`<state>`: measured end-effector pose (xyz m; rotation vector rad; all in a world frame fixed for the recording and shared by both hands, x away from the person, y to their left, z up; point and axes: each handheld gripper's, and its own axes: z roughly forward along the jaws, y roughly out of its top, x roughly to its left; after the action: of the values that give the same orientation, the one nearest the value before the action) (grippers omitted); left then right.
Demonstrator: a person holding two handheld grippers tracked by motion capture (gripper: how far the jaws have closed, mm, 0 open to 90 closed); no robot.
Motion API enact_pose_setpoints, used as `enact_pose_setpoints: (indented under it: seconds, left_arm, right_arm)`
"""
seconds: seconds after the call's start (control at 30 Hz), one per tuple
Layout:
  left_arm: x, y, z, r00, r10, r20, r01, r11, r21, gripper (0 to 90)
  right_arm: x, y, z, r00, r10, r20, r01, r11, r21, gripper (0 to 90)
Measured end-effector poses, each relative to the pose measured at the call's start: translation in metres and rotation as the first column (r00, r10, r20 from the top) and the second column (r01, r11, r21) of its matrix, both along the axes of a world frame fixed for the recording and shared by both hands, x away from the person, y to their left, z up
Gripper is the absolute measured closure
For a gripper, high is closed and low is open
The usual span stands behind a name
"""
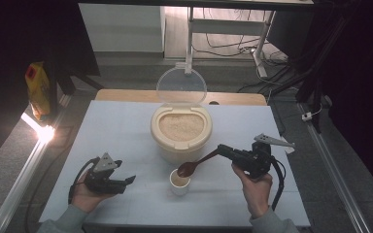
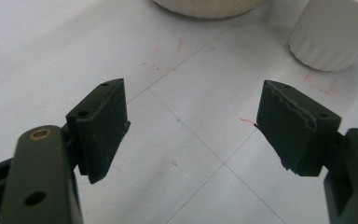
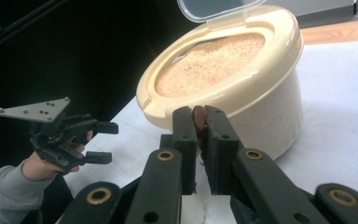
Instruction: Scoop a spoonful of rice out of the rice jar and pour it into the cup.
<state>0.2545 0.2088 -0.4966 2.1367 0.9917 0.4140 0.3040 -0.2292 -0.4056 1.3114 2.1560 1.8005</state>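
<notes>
White sheeting covers the worktop [image 1: 126, 131], which stands in a dim room with a yellow packet [image 1: 37, 90] off its far left corner. At the centre sits a cream tub [image 1: 179, 131] filled with pale grain, its clear lid [image 1: 181, 86] hinged upright at the back. Just in front of the tub stands a small white cup [image 1: 179, 182]. The right gripper [image 1: 222, 148], held in the person's right hand [image 1: 253, 187], is closed on the handle of a brown spoon [image 1: 196, 164]; the right gripper view shows the handle end pinched between the two jaws. The spoon's bowl hangs just above the cup's rim on its right side; whether it touches cannot be told. The left gripper [image 1: 128, 180], held in the left hand [image 1: 85, 194] well to the left of the cup, has its jaws spread wide with nothing between them. In the left gripper view, faint red marks and thin crossing lines show on the sheeting between the jaws.
</notes>
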Motion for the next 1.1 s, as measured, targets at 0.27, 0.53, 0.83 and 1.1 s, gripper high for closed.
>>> enact_pose_setpoints:
  seconds: [0.27,0.53,0.83,1.1]
  left_arm:
    - [0.0,0.0,0.0,1.0,0.0,-0.001,0.0,1.0,0.001,24.2]
    - [0.0,0.0,0.0,1.0,0.001,-0.002,-0.001,1.0,0.002,24.2]
    - [0.0,0.001,0.0,1.0,0.003,-0.002,-0.003,1.0,0.001,24.2]
    - [0.001,-0.002,-0.001,1.0,0.002,-0.004,-0.002,1.0,0.008,24.1]
  right_arm:
    - [-0.001,0.0,0.002,0.9998,0.007,0.021,-0.006,1.0,-0.016,83.5]
    - [0.001,-0.006,-0.001,1.0,-0.001,-0.003,0.001,1.0,0.017,83.4]
    - [-0.006,-0.035,0.007,0.9998,-0.016,-0.01,0.017,0.995,0.097,83.4]
    - [-0.015,-0.07,0.012,0.9983,-0.05,-0.03,0.052,0.995,0.086,83.5]
